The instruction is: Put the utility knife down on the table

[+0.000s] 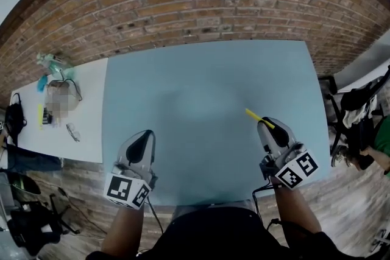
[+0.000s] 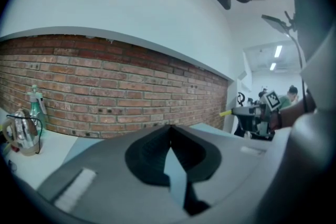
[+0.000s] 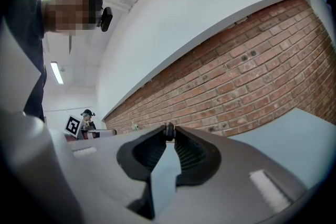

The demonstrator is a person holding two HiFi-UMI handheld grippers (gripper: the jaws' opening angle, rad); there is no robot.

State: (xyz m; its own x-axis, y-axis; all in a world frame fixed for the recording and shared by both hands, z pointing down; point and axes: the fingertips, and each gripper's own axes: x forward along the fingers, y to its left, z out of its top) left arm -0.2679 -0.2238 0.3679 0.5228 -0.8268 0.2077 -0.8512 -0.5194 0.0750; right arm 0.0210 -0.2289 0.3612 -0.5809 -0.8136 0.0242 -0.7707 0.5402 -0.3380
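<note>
Utility knife point(image 1: 258, 118) is clamped in right gripper point(image 1: 272, 128) jaws, projecting toward 10 o'clock above surface point(image 1: 195, 94); left gripper point(image 1: 145, 134) jaws clenched, empty.

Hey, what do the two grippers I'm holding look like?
Both are light grey, tapering shells with black inner fingers: left gripper, right gripper. Each carries a white cube with black square markers, the left cube and right cube. A black cable trails from the right one. The forearms show no sleeves.
</note>
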